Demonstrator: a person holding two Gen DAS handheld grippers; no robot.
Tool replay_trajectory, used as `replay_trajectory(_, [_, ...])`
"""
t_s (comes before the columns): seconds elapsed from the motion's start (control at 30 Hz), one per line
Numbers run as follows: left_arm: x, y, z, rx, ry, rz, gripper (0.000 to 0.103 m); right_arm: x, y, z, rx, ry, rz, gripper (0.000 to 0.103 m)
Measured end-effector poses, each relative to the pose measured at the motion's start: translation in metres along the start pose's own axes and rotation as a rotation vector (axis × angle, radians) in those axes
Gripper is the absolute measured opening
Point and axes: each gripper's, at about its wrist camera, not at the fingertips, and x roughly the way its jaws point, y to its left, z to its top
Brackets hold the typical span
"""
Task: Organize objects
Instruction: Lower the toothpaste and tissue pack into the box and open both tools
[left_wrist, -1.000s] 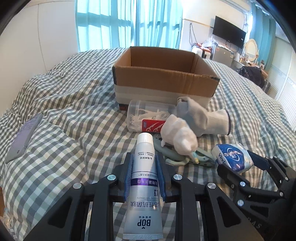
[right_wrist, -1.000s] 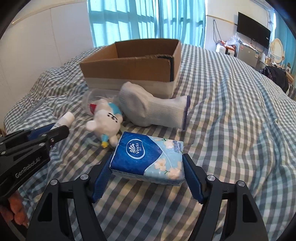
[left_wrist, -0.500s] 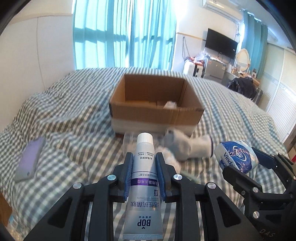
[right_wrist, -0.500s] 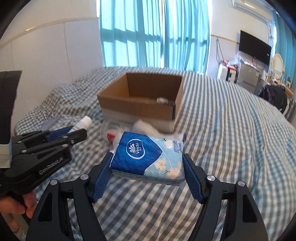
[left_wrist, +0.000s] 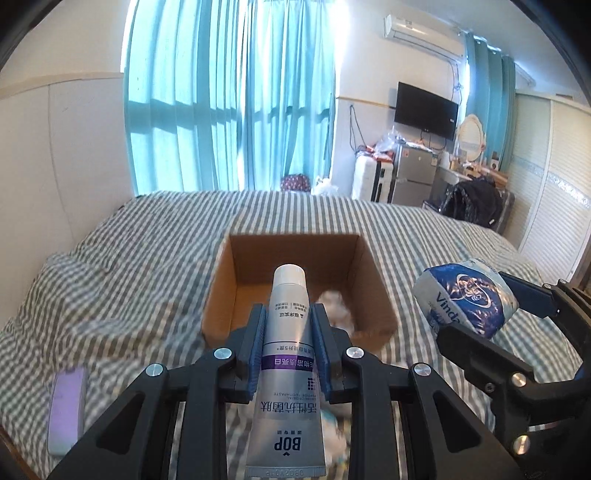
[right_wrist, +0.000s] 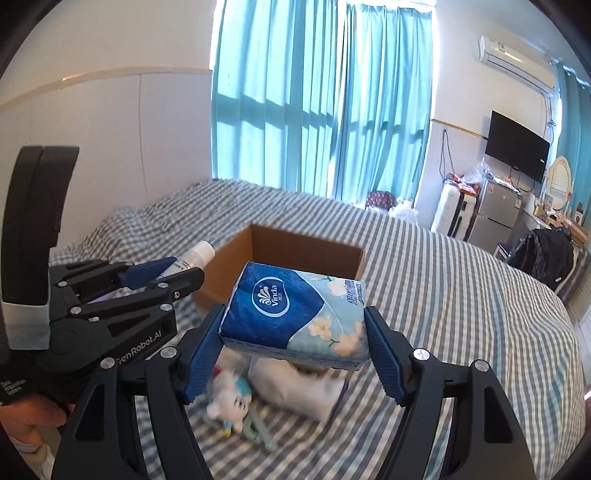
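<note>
My left gripper (left_wrist: 289, 332) is shut on a silver BOP toothpaste tube (left_wrist: 288, 373) and holds it in the air in front of the open cardboard box (left_wrist: 221, 291), cap toward the box. My right gripper (right_wrist: 295, 332) is shut on a blue Vinda tissue pack (right_wrist: 295, 314) and holds it above the bed near the box (right_wrist: 306, 247). The tissue pack also shows in the left wrist view (left_wrist: 465, 297). The left gripper (right_wrist: 162, 277) shows at the left of the right wrist view. Something white (left_wrist: 338, 308) lies inside the box.
On the checked bed below lie a white plush toy (right_wrist: 231, 400), a grey sock (right_wrist: 299, 384) and a pale tool (right_wrist: 260, 432). A purple phone (left_wrist: 66, 410) lies at the bed's left. A fridge, TV and curtains stand behind.
Both grippers have risen from the bed with their loads and moved toward the box. The box's inside now shows from above.
</note>
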Motion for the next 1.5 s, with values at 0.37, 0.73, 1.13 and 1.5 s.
replay_trajectory(0.37, [0.068, 0.011, 0.047, -0.004, 0.008, -0.022, 0.025, 0.061, -0.032, 0.058, 0.003, -0.024, -0.015, 0.073])
replay_trajectory(0.73, [0.152, 0.023, 0.044, 0.009, 0.112, -0.047, 0.025, 0.162, -0.058, 0.077, 0.053, 0.026, 0.022, 0.073])
replay_trajectory(1.13, [0.194, 0.026, 0.021, 0.029, 0.186, -0.05, 0.025, 0.222, -0.069, 0.048, 0.105, 0.104, 0.11, 0.074])
replay_trajectory(1.5, [0.156, 0.025, 0.03, 0.021, 0.127, 0.001, 0.083, 0.177, -0.058, 0.061, 0.092, 0.022, 0.096, 0.089])
